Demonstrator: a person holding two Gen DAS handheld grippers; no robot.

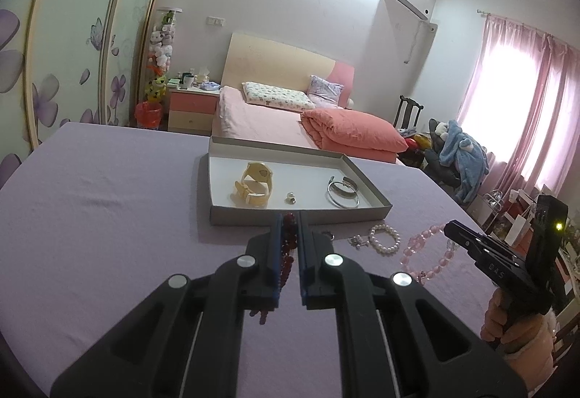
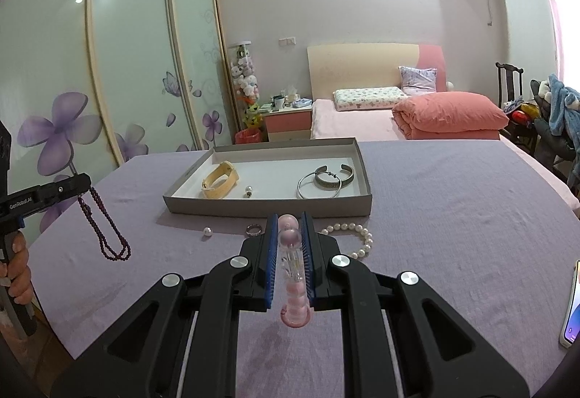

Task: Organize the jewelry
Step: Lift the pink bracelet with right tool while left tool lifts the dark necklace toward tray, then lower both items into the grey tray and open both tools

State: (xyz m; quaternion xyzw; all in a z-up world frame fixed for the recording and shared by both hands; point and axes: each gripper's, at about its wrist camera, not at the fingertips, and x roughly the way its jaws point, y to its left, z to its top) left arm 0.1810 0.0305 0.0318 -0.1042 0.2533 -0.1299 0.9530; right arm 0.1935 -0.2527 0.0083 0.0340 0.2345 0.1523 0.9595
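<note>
1. The left gripper (image 1: 289,216) is clamped on a dark red strand of small beads (image 2: 108,235), which hangs in a loop above the lilac tablecloth (image 1: 108,198).
2. The right gripper (image 2: 290,216) is pinched on a pink string of large glassy beads (image 2: 291,242), lifted off the cloth.
3. Just ahead of both sits a shallow grey cardboard tray with a white floor (image 2: 268,207), holding a cream plastic watch (image 2: 221,178), a small pearl earring (image 2: 248,191), a thin silver hoop bangle (image 2: 319,193) and an engraved silver cuff (image 2: 335,177).
4. Loose on the cloth before the tray lie a white pearl bracelet (image 2: 357,238), a silver ring (image 2: 253,229) and a single white pearl (image 2: 207,232).
5. A phone (image 2: 572,307) rests at the table's right edge.
</note>
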